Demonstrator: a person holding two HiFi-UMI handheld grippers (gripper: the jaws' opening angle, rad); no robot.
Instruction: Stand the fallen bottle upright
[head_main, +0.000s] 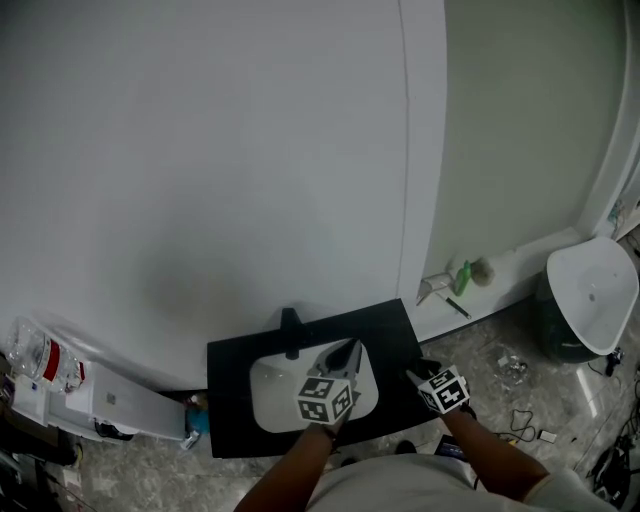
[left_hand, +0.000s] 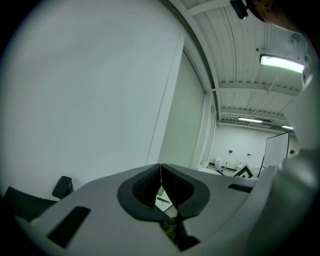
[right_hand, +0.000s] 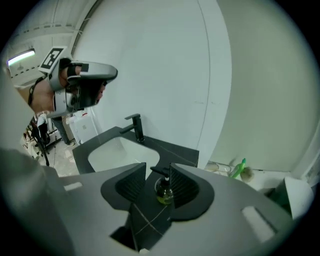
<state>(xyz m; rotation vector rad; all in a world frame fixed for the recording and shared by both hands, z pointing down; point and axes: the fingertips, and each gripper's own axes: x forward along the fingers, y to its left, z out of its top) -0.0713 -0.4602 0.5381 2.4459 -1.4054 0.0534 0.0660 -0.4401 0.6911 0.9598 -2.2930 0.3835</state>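
One upright bottle (right_hand: 164, 190), unseen in head view

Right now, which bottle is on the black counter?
The round pump bottle with yellowish liquid, standing upright beside the sink; the green bottle is on the white ledge.

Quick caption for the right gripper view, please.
Open right claw frames upright pump bottle on black countertop beside white sink.

nothing readable honestly, cubes (head_main: 325, 398) (head_main: 443, 389) just carry black-and-white square markers, red-and-white label (head_main: 48, 360) at far left too blurry
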